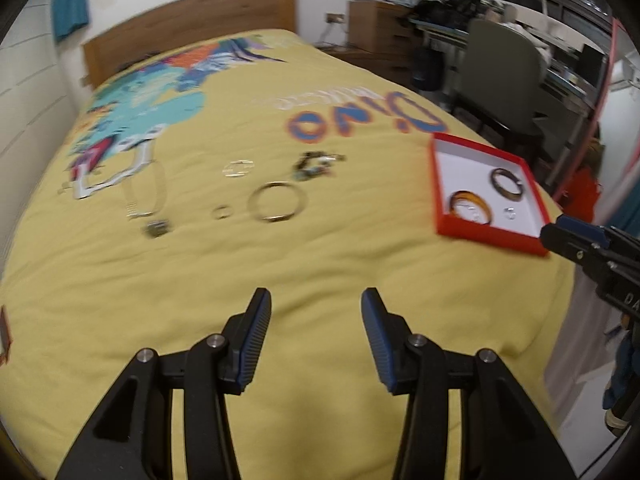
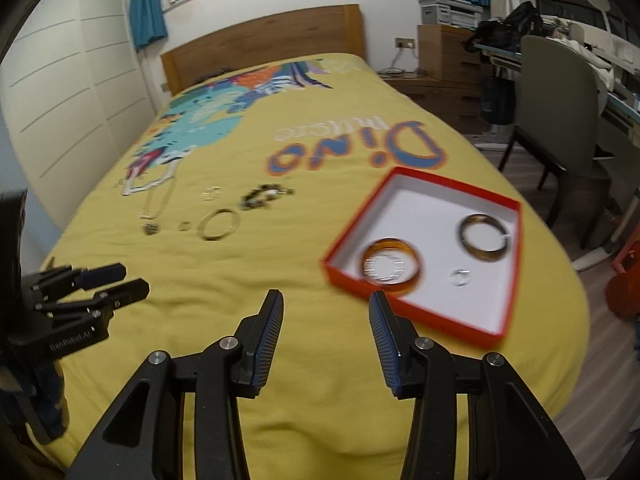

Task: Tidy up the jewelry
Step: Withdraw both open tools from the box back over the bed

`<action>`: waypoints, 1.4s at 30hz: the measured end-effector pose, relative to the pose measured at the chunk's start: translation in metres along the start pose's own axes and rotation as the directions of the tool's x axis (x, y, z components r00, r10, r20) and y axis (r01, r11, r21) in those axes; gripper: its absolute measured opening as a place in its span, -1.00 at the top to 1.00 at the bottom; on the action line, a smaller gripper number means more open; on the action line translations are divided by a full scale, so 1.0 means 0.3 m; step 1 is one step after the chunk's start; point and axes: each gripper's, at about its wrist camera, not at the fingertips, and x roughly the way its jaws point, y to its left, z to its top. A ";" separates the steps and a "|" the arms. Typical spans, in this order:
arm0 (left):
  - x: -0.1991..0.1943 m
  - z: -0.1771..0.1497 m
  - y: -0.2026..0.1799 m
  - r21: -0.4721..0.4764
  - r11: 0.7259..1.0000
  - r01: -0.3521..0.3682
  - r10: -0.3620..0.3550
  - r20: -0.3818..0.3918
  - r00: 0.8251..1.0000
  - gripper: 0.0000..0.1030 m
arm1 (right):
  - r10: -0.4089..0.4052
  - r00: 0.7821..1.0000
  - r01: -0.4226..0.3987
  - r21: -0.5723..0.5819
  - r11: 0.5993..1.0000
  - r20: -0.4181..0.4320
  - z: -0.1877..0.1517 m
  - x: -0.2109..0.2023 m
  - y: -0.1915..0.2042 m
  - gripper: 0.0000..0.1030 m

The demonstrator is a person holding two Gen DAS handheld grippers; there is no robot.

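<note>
A red box (image 1: 442,184) (image 2: 424,178) with a white inside lies on the yellow bedspread at the right. It holds an amber bangle (image 1: 470,205) (image 2: 391,271), a dark bangle (image 1: 507,184) (image 2: 483,237) and a small clear ring (image 1: 510,213) (image 2: 460,278). Loose on the bed lie a gold bangle (image 1: 278,201) (image 2: 219,224), a beaded bracelet (image 1: 316,164) (image 2: 262,196), a clear ring (image 1: 239,168) (image 2: 211,193), a small ring (image 1: 220,213) (image 2: 185,225), a chain (image 1: 144,196) (image 2: 156,204) and a dark charm (image 1: 157,229) (image 2: 150,230). My left gripper (image 1: 316,300) (image 2: 130,276) is open and empty. My right gripper (image 2: 326,304) (image 1: 556,228) is open and empty, just before the box.
The bed (image 1: 280,272) has a wooden headboard (image 1: 192,24) at the far end and a white wall at the left. A green chair (image 2: 560,112), a desk and wooden drawers (image 2: 448,56) stand on the right. The bed's right edge drops to the floor.
</note>
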 end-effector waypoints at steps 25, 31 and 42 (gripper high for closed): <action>-0.131 -0.160 0.305 -0.218 0.956 -0.195 0.217 0.080 0.973 0.13 | 0.105 0.994 -0.105 -0.082 0.991 -0.011 -0.043 0.046 0.356 -0.02; -0.110 -0.155 0.316 -0.221 0.948 -0.229 0.249 0.066 0.966 0.13 | 0.131 0.991 -0.133 -0.089 0.987 -0.023 -0.045 0.100 0.378 -0.02; -0.055 -0.170 0.341 -0.218 0.946 -0.242 0.255 0.032 0.966 0.13 | 0.132 0.990 -0.135 -0.060 0.989 -0.044 -0.050 0.174 0.379 -0.02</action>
